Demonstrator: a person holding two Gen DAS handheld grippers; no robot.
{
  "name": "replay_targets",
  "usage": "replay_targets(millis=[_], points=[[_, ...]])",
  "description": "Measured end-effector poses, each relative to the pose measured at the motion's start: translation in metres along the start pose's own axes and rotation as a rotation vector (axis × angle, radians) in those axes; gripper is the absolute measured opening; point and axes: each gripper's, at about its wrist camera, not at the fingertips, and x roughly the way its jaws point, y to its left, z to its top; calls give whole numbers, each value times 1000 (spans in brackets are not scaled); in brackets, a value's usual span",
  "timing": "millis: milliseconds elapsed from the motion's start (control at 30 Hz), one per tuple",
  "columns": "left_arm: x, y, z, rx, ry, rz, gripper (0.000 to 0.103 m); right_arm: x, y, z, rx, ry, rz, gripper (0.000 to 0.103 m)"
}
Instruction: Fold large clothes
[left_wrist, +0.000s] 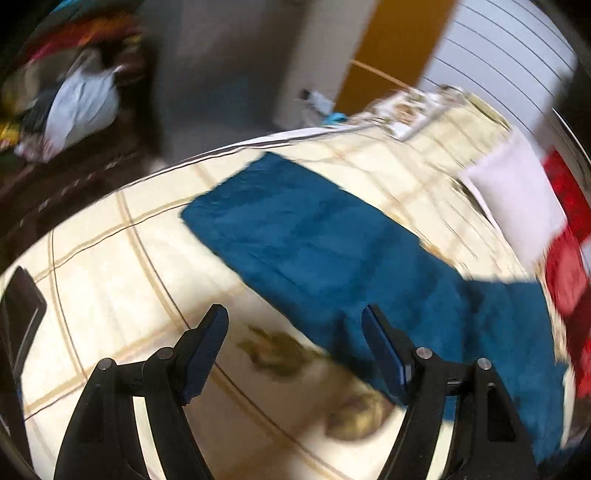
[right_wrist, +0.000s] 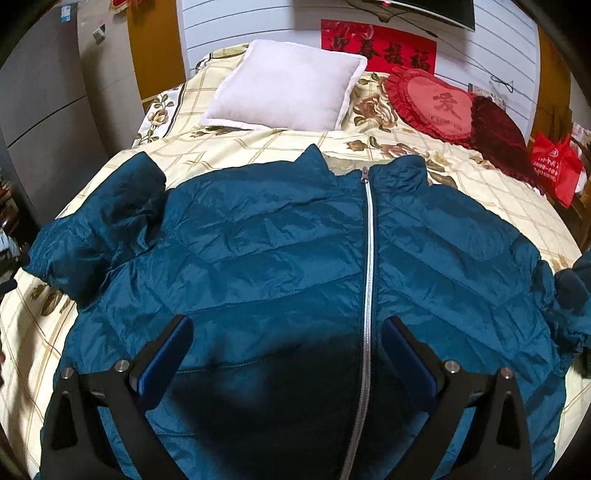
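A teal puffer jacket (right_wrist: 280, 251) lies front up on the bed, zipped with a silver zipper (right_wrist: 368, 266), collar toward the pillows. Its left sleeve (right_wrist: 99, 229) is bunched beside the body. My right gripper (right_wrist: 288, 332) hovers open above the jacket's lower front, nothing between its blue pads. In the blurred left wrist view the jacket (left_wrist: 332, 251) shows as a teal band across the bedspread. My left gripper (left_wrist: 295, 314) is open over the bedspread at the jacket's edge, holding nothing; its right finger (left_wrist: 384, 350) overlaps the teal fabric.
The bed has a cream checked floral bedspread (right_wrist: 229, 147). A white pillow (right_wrist: 288, 85), a red heart cushion (right_wrist: 436, 103) and a dark red cushion (right_wrist: 498, 133) lie at its head. A dark phone-like slab (left_wrist: 22, 314) lies at the bed's left. Bags and clothes (left_wrist: 81, 107) are piled beyond the bed.
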Motion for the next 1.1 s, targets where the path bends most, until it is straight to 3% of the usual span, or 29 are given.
replay_targets(millis=[133,433,500,533,567,667,800,967,1100], points=[[19,17,18,-120,-24,33,62,-5,0,-1,-12,-2,-2,103],[44,21,25,-188,-51,77,59,-11,0,-1,-19,1,14,103],[49,19,26,-181,-37,67,50,-10,0,-2,-21,5,14,103],[50,17,27,-162,-47,81,40,-10,0,-2,-20,7,15,103],[51,16,28,-153,-48,73,24,-9,-1,-3,-17,10,16,103],[52,17,29,-155,-20,-10,5,-6,-3,-4,-12,22,13,103],[20,11,31,-142,-82,-89,3,-7,-9,-6,-4,28,7,103],[-39,-21,31,-55,-138,-252,2,-17,-13,-10,9,21,13,103],[-96,-69,17,84,-176,-381,2,-29,-20,-13,27,8,16,103]])
